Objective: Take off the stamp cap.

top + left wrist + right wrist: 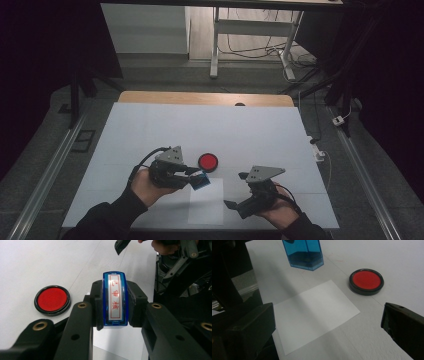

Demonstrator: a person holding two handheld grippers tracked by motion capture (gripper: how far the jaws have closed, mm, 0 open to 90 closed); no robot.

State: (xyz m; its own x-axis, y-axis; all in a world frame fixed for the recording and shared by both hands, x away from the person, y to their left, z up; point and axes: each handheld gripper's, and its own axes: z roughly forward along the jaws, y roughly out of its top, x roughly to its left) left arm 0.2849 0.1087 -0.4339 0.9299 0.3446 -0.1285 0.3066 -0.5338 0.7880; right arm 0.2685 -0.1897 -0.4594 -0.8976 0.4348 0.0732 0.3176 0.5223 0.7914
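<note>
I've got the blue stamp (115, 298) clamped between the jaws of the left gripper (192, 176), held off the table, just above the far edge of the white paper sheet (314, 313) and right beside the red ink pad (207, 162). Label on top shows red characters. Right gripper (239, 191) is empty, jaws spread wide, hovering near the sheet's right edge.

Risks, IMO: the sheet lies loose on the table (250, 130), nothing pinning it, so if I press down at an angle it could slide or smear the print. Stamp also hangs near the sheet's far edge, so a straight drop may land half off the paper. Can't tell if the stamp face is inked.

Ink pad sits close to the stamp's path; drifting that way could bump it. Otherwise nothing blocks the way down.
</note>
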